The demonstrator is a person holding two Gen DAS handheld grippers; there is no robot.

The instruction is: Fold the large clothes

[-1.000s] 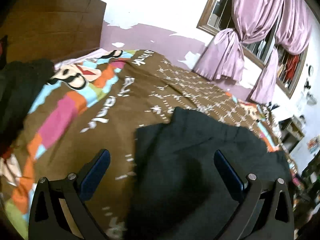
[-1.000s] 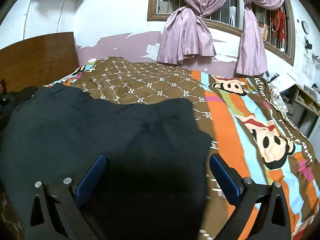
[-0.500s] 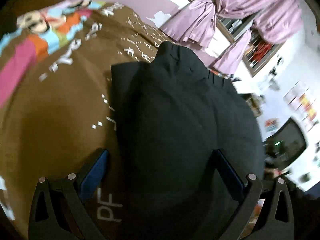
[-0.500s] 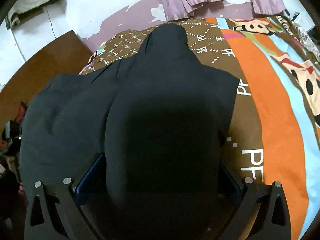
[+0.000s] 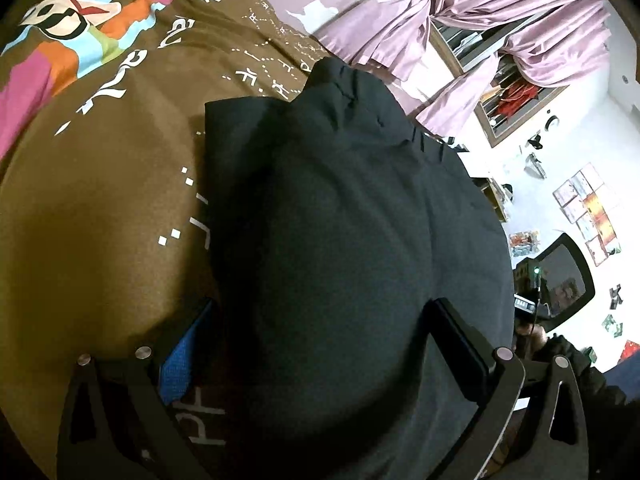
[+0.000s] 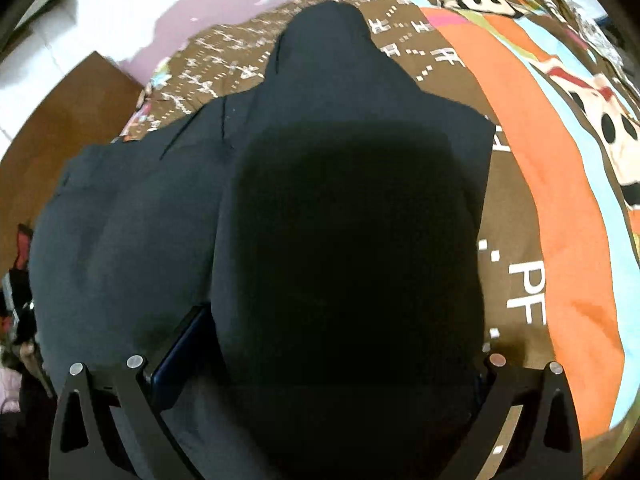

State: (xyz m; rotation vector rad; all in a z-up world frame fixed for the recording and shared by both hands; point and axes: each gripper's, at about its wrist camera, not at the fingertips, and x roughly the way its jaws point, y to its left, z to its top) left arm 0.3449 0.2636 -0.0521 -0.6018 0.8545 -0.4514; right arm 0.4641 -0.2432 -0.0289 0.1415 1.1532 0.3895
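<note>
Presently, a bed with a brown, cartoon-printed bedspread (image 5: pixel 100 200) below pink satin curtains (image 5: pixel 460 20) carries a large dark navy fabric garment (image 5: pixel 340 220), over which the left tongs (image 5: pixel 320 340) and right tongs (image 6: pixel 320 352) hover spread wide, released, straddling its near folded edge, angled steeply downward.

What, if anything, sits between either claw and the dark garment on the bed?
Nothing visible. The dark garment fills the gap between the open fingers of the left claw and of the right claw, lying flat on the patterned bedspread.
</note>
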